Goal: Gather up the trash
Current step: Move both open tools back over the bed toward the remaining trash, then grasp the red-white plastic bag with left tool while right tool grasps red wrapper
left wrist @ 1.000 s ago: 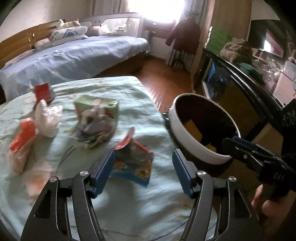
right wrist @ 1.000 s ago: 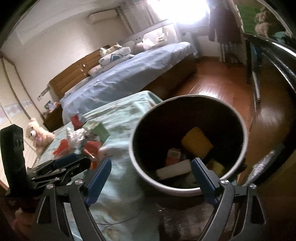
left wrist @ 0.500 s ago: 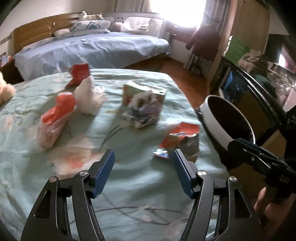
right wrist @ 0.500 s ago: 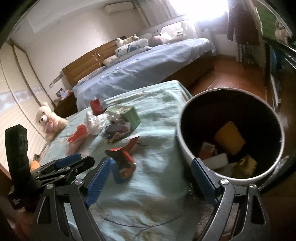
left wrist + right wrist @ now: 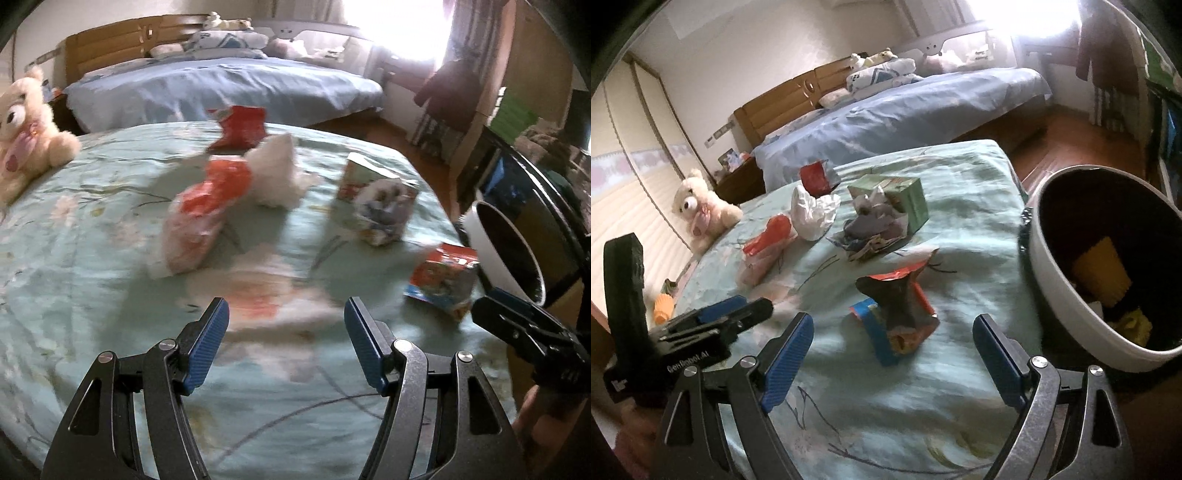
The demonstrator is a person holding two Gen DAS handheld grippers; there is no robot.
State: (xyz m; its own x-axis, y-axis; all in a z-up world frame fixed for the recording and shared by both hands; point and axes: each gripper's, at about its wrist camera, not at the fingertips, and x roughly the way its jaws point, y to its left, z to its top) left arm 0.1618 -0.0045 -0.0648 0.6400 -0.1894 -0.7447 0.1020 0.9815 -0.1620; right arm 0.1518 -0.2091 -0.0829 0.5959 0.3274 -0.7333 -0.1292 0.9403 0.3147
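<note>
My empty, wide-open right gripper (image 5: pixel 893 357) faces the crumpled red-and-blue foil snack wrapper (image 5: pixel 895 314), lying just ahead between its fingers, nearer than my open left gripper (image 5: pixel 286 345).

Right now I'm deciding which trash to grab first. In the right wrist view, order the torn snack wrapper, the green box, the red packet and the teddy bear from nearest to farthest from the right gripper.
1. Torn snack wrapper: just ahead of the open right gripper.
2. Green box: farther back, mid-bed.
3. Red packet: behind the box, to the left.
4. Teddy bear: far left edge.
</note>
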